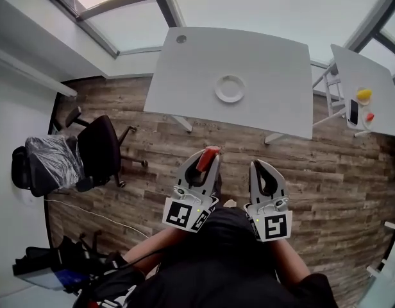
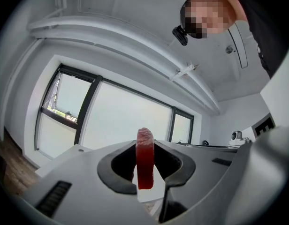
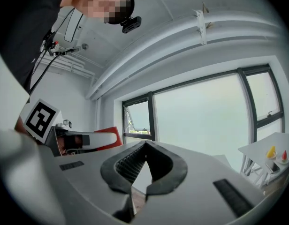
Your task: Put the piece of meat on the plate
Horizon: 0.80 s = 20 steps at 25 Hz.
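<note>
Red meat (image 1: 208, 159); white plate (image 1: 230, 88); brown wood-grain floor (image 1: 338, 172).

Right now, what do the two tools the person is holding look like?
Both the left tool and right tool are light grey with two pointed jaws lined with dark ribbed pads. Each carries a cube of black-and-white square markers. The person wears a black top.
</note>
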Tool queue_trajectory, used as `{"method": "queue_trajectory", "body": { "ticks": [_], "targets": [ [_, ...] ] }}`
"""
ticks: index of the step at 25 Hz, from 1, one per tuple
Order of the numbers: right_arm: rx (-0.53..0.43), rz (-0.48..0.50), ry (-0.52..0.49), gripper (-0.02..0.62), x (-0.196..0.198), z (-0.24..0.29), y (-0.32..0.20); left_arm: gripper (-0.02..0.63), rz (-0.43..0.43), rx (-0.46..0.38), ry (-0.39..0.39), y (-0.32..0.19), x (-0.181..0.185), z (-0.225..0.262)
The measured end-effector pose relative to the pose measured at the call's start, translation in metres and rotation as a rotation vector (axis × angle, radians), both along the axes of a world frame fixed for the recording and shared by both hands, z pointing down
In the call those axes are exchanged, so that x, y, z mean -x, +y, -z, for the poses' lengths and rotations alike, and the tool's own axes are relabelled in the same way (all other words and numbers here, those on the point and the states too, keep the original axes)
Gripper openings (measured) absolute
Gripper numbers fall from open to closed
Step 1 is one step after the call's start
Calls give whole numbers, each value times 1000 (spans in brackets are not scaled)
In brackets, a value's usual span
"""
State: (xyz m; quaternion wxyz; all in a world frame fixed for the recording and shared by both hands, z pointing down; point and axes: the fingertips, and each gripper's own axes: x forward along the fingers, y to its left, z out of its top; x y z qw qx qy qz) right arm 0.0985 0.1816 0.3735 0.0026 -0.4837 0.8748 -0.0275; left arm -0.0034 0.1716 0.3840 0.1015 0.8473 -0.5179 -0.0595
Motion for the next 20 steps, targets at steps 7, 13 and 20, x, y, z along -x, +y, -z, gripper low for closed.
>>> {"method": "queue_trajectory", "body": {
  "ticks": [7,13,20],
  "targets": [
    [21,-35,4,5,16,10,-78,94,-12,24,1,-67,18,0],
    [42,-71,15,5,30,7,-120,94,-57,13,2,-109,23,3],
    [16,-95,11,5,52,11,-164,94,-113,3,-19,-155,37,4]
  ]
}}
